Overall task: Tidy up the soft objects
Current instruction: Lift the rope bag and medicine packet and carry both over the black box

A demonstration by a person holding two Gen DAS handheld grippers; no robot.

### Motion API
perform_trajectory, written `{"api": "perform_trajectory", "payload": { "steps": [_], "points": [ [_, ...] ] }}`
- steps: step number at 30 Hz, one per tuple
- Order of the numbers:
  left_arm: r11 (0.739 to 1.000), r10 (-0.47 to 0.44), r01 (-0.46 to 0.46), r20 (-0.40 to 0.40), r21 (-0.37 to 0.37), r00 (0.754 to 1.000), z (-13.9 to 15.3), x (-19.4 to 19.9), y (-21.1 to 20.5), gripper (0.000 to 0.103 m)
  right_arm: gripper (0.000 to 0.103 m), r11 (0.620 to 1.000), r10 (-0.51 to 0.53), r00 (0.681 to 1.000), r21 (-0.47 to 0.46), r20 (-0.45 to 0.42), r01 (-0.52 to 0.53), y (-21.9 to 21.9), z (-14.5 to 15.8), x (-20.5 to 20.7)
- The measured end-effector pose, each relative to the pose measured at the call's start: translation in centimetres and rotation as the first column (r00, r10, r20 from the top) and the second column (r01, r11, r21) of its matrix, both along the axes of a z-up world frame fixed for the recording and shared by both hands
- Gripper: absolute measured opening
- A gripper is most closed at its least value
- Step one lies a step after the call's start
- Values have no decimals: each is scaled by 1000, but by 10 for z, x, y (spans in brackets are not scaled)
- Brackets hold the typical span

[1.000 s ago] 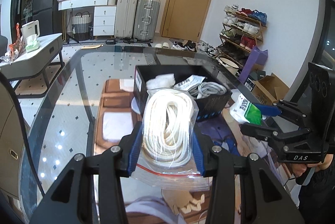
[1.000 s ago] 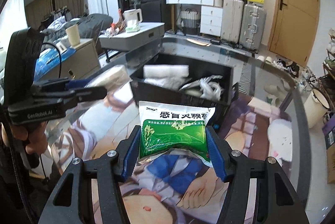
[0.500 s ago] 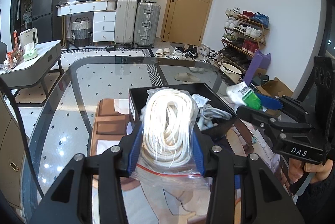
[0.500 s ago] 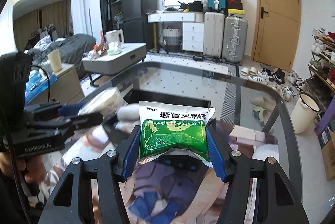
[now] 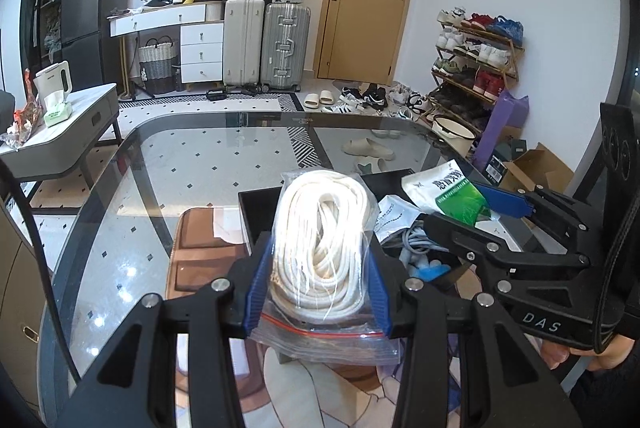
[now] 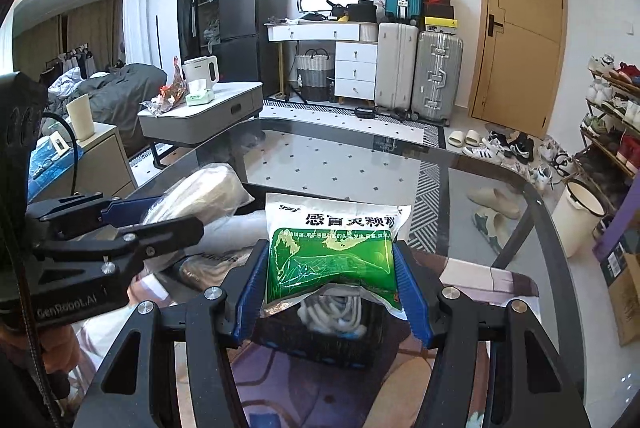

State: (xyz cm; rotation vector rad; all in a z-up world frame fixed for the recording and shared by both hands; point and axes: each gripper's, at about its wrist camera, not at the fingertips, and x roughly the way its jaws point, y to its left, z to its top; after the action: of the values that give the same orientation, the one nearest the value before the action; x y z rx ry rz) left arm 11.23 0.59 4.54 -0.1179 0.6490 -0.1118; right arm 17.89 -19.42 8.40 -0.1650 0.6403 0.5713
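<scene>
My left gripper [image 5: 318, 280] is shut on a clear zip bag of white rope [image 5: 320, 248] and holds it above the near left part of the black bin [image 5: 260, 212]. My right gripper [image 6: 328, 288] is shut on a green and white medicine pouch [image 6: 332, 252] and holds it over the same bin [image 6: 320, 344]. The pouch also shows in the left wrist view [image 5: 448, 194], and the rope bag in the right wrist view [image 6: 200, 196]. The bin holds a coiled grey cable [image 6: 332, 312] and white packets [image 5: 394, 218].
The bin stands on a printed mat [image 5: 204, 260] on a glass table [image 5: 160, 168]. A grey side table [image 6: 200, 112] with a kettle is to the left. Suitcases [image 5: 264, 44] and a shoe rack [image 5: 476, 68] line the far walls.
Both grippers have risen and moved forward with their loads, from in front of the bin to above it. The views now look more into the room.
</scene>
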Motion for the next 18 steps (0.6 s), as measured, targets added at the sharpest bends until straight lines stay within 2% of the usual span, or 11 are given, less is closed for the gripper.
{"api": "perform_trajectory", "payload": {
  "steps": [12,18],
  "points": [
    [1000,-11,11,-19,26,1000,-9,13,-2,42,61,998,40,999,-51,-6,-40,16,-21,18],
    [999,-19,20,-23,42,1000,-10,18,-8,43,61,991,66,998,-119,9,-65,23,-32,20]
  ]
}}
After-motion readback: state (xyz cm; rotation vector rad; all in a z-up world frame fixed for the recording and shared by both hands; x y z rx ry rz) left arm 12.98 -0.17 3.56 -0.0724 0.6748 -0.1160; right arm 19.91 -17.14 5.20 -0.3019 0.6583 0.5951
